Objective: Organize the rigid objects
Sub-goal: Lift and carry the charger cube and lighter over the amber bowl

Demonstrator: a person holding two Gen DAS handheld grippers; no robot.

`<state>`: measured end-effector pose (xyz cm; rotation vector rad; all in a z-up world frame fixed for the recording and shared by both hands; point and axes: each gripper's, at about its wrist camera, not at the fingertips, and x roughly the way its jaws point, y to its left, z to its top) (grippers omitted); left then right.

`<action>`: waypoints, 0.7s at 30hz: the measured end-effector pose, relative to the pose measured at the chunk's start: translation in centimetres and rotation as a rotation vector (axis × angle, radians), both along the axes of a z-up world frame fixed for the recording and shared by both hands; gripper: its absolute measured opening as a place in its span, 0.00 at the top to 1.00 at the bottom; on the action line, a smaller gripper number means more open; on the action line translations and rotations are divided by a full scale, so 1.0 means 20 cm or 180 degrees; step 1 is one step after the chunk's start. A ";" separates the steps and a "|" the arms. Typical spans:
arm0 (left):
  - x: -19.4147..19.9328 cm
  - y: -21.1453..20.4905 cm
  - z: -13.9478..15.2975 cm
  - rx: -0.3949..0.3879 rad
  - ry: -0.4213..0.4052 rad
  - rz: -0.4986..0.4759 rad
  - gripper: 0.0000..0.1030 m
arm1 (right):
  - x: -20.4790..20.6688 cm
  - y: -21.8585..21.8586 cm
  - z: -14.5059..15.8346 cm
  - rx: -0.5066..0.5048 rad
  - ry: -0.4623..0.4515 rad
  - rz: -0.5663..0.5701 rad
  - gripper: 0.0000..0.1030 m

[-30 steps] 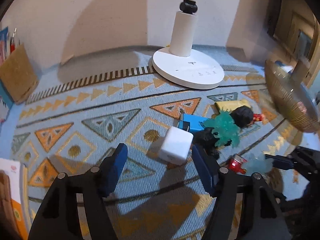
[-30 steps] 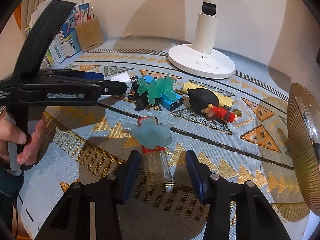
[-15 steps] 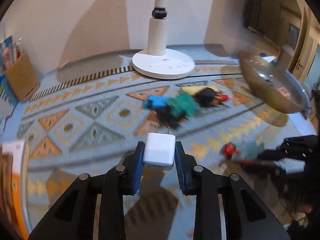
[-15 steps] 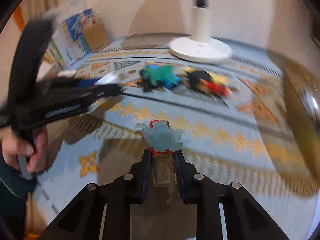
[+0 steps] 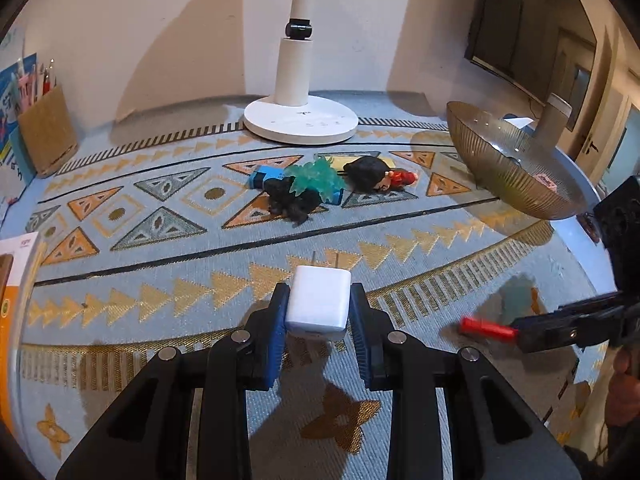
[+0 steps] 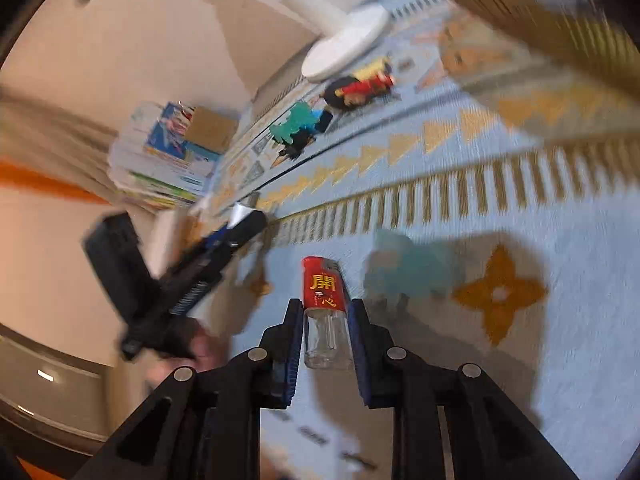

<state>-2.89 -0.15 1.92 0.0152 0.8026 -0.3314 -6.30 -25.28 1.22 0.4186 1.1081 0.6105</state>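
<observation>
Already both tools are loaded, so the next move turns on where each load lies relative to the bowl. The left hand-held gripper [image 5: 319,322] is clamped on a white charger block [image 5: 318,302], its blue pads [image 5: 276,336] pressed flat against the block's two sides; the block sits upright between them, raised off the patterned surface [image 5: 160,292], with its two metal prongs pointing forward, away from the camera. From there the ribbed amber glass bowl [image 5: 512,168] lies ahead and well to the right, tilted in this fisheye view, near the surface's right edge.

The right hand-held gripper [image 6: 323,334] is closed on a lighter [image 6: 325,308] with a red printed top and a clear lower body. It grips the clear part, and the lighter's long axis runs straight forward along the fingers, red end leading. The right wrist view is rolled and blurred, so I cannot tell how high the lighter is. The bowl's rim [image 6: 560,12] shows at the upper right of that view, ahead of the lighter. In the left wrist view the red tip sits between the left tool and the bowl, so I judge the right hand nearer to it.

Well apart from both, in front of the white lamp base [image 5: 300,124], a teal and black toy [image 5: 300,192] overlaps a blue box [image 5: 260,178], with a dark-haired figure [image 5: 376,170] just to their right.
</observation>
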 end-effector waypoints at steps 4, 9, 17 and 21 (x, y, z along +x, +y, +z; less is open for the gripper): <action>-0.02 -0.03 0.00 0.0042 -0.0014 -0.0109 0.74 | -0.12 0.15 0.06 -0.0791 -0.0458 0.0372 0.78; -0.02 -0.07 -0.01 0.0157 -0.0026 -0.0202 0.74 | -0.17 0.21 0.02 -0.0973 -0.0545 0.0452 0.67; -0.03 -0.07 0.00 0.0147 -0.0046 -0.0211 0.74 | -0.24 0.43 0.01 -0.1894 -0.1084 0.0554 0.67; -0.04 -0.06 0.01 0.0138 -0.0093 -0.0188 0.74 | -0.22 0.46 0.02 -0.1664 -0.1015 0.0675 0.78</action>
